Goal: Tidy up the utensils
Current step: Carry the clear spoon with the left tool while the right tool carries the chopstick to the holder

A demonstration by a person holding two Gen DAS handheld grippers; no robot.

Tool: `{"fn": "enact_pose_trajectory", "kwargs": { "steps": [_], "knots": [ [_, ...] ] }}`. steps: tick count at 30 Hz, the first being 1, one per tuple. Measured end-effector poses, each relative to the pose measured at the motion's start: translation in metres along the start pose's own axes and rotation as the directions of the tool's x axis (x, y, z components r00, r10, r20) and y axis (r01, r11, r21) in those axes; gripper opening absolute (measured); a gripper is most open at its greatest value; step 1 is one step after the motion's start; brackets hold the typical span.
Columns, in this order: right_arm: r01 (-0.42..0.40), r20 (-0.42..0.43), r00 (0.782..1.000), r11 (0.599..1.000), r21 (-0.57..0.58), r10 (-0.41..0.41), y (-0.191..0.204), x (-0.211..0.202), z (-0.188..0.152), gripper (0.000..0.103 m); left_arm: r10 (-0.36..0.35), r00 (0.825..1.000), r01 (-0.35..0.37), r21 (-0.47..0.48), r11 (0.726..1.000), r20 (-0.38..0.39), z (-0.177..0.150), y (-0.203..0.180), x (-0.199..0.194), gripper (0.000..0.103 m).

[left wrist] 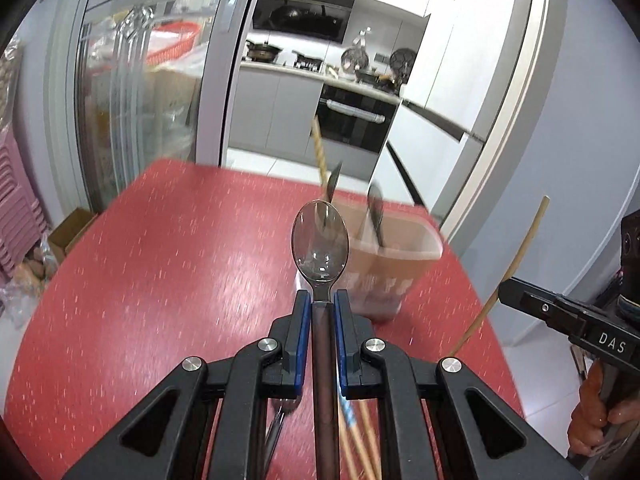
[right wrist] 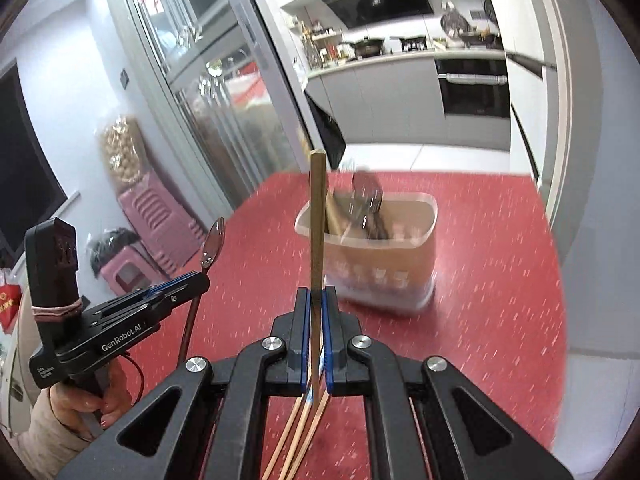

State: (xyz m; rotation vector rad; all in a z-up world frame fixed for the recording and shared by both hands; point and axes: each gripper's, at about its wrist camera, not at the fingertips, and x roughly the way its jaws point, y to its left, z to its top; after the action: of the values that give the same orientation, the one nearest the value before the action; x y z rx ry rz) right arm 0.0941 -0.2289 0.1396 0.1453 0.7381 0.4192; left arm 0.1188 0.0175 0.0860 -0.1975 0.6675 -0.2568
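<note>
The task looks partly done. A translucent holder (right wrist: pixel 372 248) stands on the red surface (left wrist: pixel 160 260) toward its far edge, and it already carries several utensils: a pale twisted-looking stick and dark-handled pieces lean out of it, though motion blur hides what each one is. The left gripper (left wrist: pixel 322 300) is clamped on the handle of a clear spoon (left wrist: pixel 319 246), bowl pointing up and away, with the holder just behind it at about 1 o'clock in the left wrist view. The right gripper (right wrist: pixel 316 298) is closed on a single bamboo chopstick (right wrist: pixel 317 216), held upright, with the holder just beyond it at about 1 o'clock in the right wrist view. Both held pieces are in the air, neither yet over the holder's mouth as far as can be judged. Still on the surface near the person, seen under the grippers at 6 o'clock, lie more chopsticks (right wrist: pixel 298 432), one with a blue-patterned end, and a metal utensil (left wrist: pixel 276 428) whose type cannot be told. So what remains, by this reading, is dropping the spoon and chopstick into the holder, then collecting those loose pieces. Whether the holder has separate compartments for each kind is hinted by a divider, but it is too blurred to confirm.
</note>
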Motion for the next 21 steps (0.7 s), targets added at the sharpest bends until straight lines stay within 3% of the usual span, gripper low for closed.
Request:
{"fn": "enact_pose_trajectory", "kwargs": {
  "steps": [12,21],
  "knots": [
    [0.061,0.136,0.989,0.997,-0.044,-0.054,-0.014,-0.024,0.085,0.006,-0.043,0.99,0.05,-0.047,0.998,0.138,0.088,-0.013,0.036,0.037],
    [0.096,0.171,0.981,0.994,-0.042,-0.088,-0.031,-0.003,0.124,0.006,-0.023,0.979,0.036,-0.061,0.997,0.202,0.113,-0.019,0.078,0.037]
  ]
}}
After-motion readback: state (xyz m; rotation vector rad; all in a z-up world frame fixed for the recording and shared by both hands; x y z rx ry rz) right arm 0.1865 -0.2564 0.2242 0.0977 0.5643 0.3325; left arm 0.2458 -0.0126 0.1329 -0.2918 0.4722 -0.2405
